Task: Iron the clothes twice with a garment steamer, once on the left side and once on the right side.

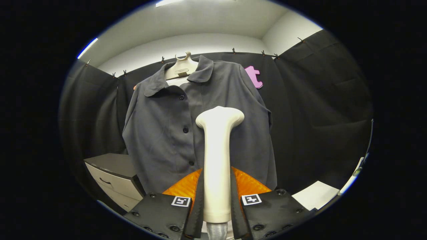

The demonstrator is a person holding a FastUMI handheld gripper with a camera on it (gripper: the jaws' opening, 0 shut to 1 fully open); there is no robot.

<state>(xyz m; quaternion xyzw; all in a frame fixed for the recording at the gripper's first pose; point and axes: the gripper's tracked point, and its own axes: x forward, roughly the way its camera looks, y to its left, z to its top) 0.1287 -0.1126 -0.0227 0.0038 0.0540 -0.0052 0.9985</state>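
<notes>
The gripper (217, 200) is holding the garment steamer (217, 160) upright, both fingers (186, 186) pressing on its handle from either side. The steamer head is hanging in front of the grey shirt (173, 126), just to one side of the button placket (contact with the cloth cannot be told). The shirt is hanging on a hanger (181, 68) against the booth wall. Neither pass is showing as finished; both sides are judged outstanding.
</notes>
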